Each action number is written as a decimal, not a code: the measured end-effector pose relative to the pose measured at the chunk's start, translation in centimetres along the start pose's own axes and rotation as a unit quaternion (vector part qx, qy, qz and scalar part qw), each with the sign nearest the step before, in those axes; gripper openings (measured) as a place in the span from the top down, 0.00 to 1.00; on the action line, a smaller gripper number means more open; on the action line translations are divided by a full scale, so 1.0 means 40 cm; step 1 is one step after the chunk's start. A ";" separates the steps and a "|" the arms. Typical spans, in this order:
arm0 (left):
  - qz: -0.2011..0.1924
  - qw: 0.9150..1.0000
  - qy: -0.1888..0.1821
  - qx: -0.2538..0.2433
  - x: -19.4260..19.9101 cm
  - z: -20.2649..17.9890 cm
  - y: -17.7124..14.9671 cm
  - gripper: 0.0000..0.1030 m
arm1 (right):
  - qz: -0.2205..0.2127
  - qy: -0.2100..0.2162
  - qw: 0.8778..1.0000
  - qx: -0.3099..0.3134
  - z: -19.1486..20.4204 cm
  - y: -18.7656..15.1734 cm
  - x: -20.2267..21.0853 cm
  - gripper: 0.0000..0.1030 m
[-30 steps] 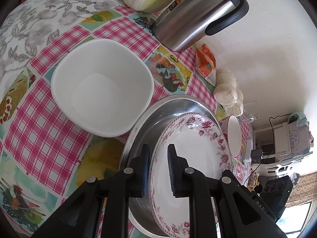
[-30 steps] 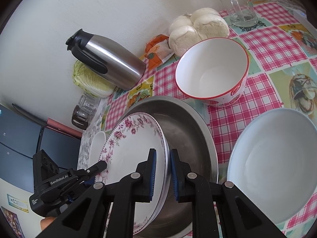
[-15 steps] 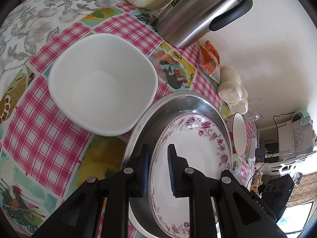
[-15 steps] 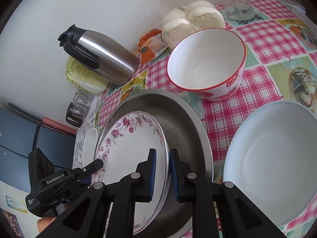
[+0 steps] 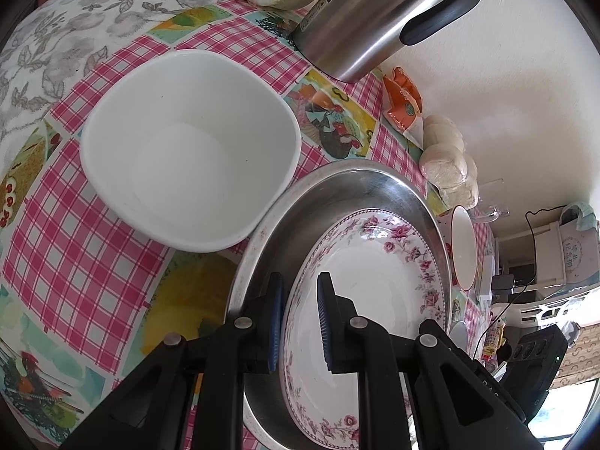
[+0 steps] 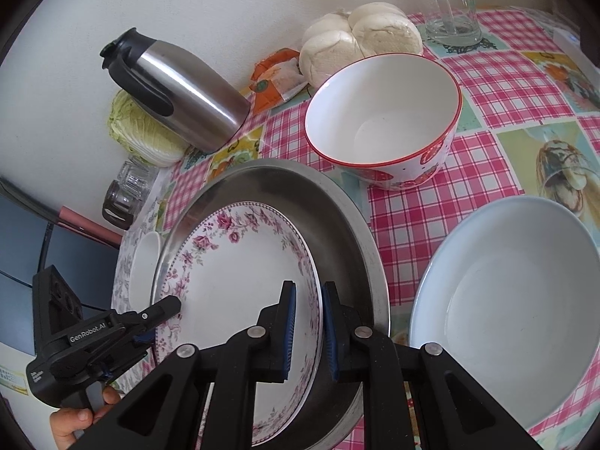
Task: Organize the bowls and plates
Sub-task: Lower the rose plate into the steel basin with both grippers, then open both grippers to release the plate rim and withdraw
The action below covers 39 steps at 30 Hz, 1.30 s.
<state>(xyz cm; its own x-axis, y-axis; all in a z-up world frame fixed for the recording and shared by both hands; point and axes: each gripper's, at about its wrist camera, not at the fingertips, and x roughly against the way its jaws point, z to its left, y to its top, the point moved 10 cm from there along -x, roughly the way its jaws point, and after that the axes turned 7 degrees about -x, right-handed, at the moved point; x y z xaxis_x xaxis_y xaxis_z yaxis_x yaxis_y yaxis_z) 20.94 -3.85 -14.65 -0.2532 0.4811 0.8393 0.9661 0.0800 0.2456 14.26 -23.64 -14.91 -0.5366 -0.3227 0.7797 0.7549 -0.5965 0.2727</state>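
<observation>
A white plate with a pink flower border (image 5: 367, 311) lies tilted inside a wide steel basin (image 5: 337, 176). My left gripper (image 5: 299, 322) is shut on the plate's near rim. In the right wrist view the same plate (image 6: 240, 273) sits in the basin (image 6: 337, 202), and my right gripper (image 6: 308, 330) is shut on the opposite rim, where a second plate edge seems to lie under it. The left gripper (image 6: 165, 307) shows at the plate's far left edge, held by a hand.
A white square bowl (image 5: 187, 150) stands left of the basin. A red-rimmed bowl (image 6: 382, 120) and a pale blue bowl (image 6: 513, 300) stand to its right. Along the wall are a steel thermos (image 6: 176, 90), cabbage (image 6: 142, 135), buns (image 6: 360, 37), glass mug (image 6: 446, 3).
The plate has settled slightly lower into the basin. Both grippers keep their hold on its rim, and the right one has tipped a little.
</observation>
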 end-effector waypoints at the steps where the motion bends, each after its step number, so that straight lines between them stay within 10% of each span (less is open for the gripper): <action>1: 0.000 1.000 0.002 -0.001 0.000 0.000 0.000 0.84 | 0.000 -0.003 1.000 0.002 0.000 0.000 -0.001 0.84; 14: -0.001 0.998 0.046 -0.035 -0.005 -0.003 0.005 0.84 | -0.018 -0.117 0.989 0.093 0.018 -0.008 -0.020 0.80; 39: 0.004 0.995 0.076 -0.062 -0.004 -0.013 0.004 0.70 | -0.007 -0.136 0.987 0.091 0.022 -0.013 -0.031 0.72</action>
<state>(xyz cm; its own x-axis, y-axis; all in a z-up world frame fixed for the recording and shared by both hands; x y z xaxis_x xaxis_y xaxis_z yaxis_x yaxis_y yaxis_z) 21.10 -4.37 -14.50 -0.2592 0.3424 0.9031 0.9570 -0.0354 0.2881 14.86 -22.28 -15.53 -0.4449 -0.0925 0.8908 0.8172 -0.4488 0.3615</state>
